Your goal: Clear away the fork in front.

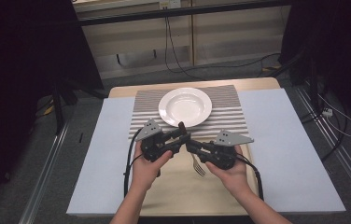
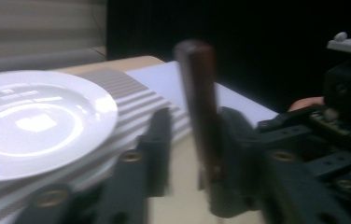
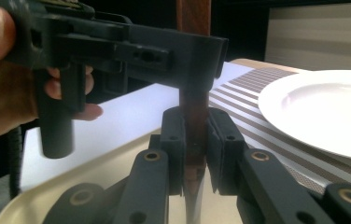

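Observation:
A knife point(image 1: 181, 127) with a dark brown wooden handle point(image 2: 199, 107) stands upright in front of the white plate point(image 1: 185, 106). My right gripper point(image 3: 194, 154) is shut on the lower end of the handle point(image 3: 194, 116), and the silver blade points down below its pads. My left gripper point(image 2: 194, 140) comes in from the left with its jaws around the upper handle. One jaw lies against the wood and a narrow gap shows on the other side. In the high view the left gripper point(image 1: 181, 136) and right gripper point(image 1: 188, 145) meet tip to tip at the knife.
The plate point(image 3: 323, 112) sits on a striped placemat point(image 1: 229, 116). A fork point(image 1: 198, 165) lies on the beige tray point(image 1: 178, 191) just under the right gripper. White sheets point(image 1: 285, 140) flank the mat. Cables trail from both grippers off the table's near edge.

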The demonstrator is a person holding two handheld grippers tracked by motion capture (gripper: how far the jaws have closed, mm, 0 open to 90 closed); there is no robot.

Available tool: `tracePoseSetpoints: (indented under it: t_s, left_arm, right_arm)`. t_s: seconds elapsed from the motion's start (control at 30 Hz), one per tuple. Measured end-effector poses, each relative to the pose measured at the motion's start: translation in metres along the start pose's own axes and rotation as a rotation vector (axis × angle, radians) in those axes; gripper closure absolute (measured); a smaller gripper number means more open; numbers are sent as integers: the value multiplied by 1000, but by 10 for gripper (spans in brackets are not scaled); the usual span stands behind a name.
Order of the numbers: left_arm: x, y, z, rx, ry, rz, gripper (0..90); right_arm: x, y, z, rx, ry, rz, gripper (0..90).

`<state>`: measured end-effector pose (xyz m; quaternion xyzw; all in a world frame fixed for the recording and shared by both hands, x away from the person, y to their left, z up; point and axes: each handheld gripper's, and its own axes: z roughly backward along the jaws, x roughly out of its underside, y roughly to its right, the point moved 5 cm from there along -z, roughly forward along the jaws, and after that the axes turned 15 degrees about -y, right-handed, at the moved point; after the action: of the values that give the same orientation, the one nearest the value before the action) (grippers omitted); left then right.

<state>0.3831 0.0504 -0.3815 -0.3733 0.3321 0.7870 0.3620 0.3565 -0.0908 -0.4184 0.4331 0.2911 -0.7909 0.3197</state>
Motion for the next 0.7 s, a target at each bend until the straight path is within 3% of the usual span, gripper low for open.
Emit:
tracePoseSetpoints:
  t_s: [0.1, 0.13, 0.17, 0.27, 0.33, 0.37, 0.43, 0.6, 0.7]
  left_arm:
    - [-2, 3, 1, 44, 0, -12, 791]
    - [-2, 2, 4, 35, -7, -22, 791]
    - [-1, 1, 6, 30, -8, -28, 795]
    - [-1, -5, 18, 42, 1, -16, 797]
    - [0, -10, 26, 48, -2, -8, 799]
    - [0, -11, 30, 46, -10, -7, 800]
    - [3, -14, 36, 51, -26, -9, 800]
    - [10, -23, 51, 59, -53, -5, 805]
    - [15, -27, 58, 70, -62, 12, 805]
  right_arm:
    - [0, -1, 3, 19, 15, 33, 746]
    - [0, -1, 3, 19, 15, 33, 746]
    - [-1, -1, 7, 45, 28, 67, 661]
    - [-2, 0, 13, 41, 35, 75, 624]
    - [-1, 3, 20, 31, 38, 66, 551]
    - [1, 6, 24, 61, 23, 85, 486]
    - [3, 8, 26, 73, 17, 90, 453]
    - [16, 25, 35, 134, -2, 48, 338]
    - [18, 29, 39, 144, 1, 36, 331]
